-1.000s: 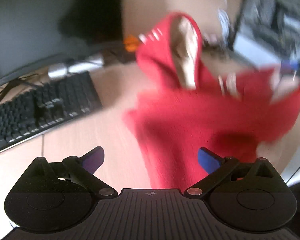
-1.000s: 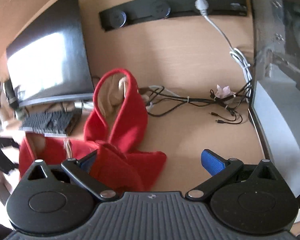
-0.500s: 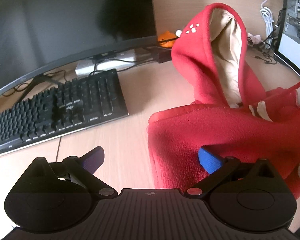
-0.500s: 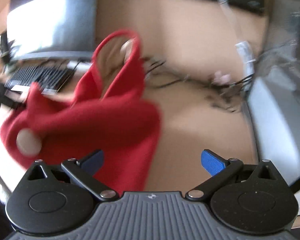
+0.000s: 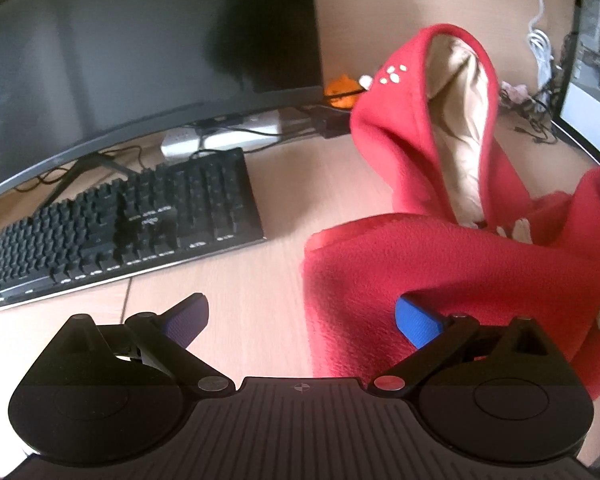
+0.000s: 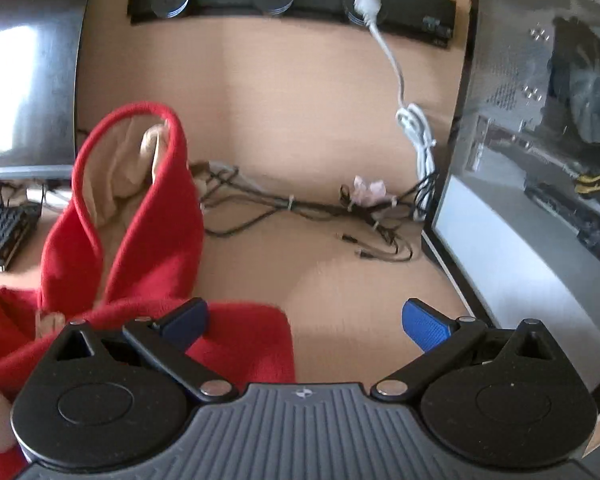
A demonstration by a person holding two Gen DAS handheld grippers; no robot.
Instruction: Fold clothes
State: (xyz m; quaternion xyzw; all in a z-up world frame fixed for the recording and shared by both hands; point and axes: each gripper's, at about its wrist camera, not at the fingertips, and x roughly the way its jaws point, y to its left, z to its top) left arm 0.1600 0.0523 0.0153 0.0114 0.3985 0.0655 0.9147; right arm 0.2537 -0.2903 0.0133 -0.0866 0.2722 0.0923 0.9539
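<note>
A red fleece hooded garment (image 5: 440, 264) with a tan-lined hood (image 5: 460, 128) lies on the wooden desk, its hood standing upright. My left gripper (image 5: 302, 316) is open, its blue right pad over the garment's left part and its left pad over bare desk. In the right wrist view the same garment (image 6: 140, 240) fills the lower left, hood (image 6: 116, 168) up. My right gripper (image 6: 306, 320) is open, its left pad above the red fabric's right edge and its right pad over bare wood. Nothing is clamped in either one.
A black keyboard (image 5: 124, 224) and a curved monitor (image 5: 120, 52) stand to the left. Tangled cables (image 6: 300, 216) and a white cord (image 6: 416, 136) lie at the back. A computer case (image 6: 540, 140) rises on the right. A black socket strip (image 6: 292, 0) runs along the wall.
The garment was in motion and now lies settled with its body spread flatter. Both grippers stayed open and hover near its left and right edges.
</note>
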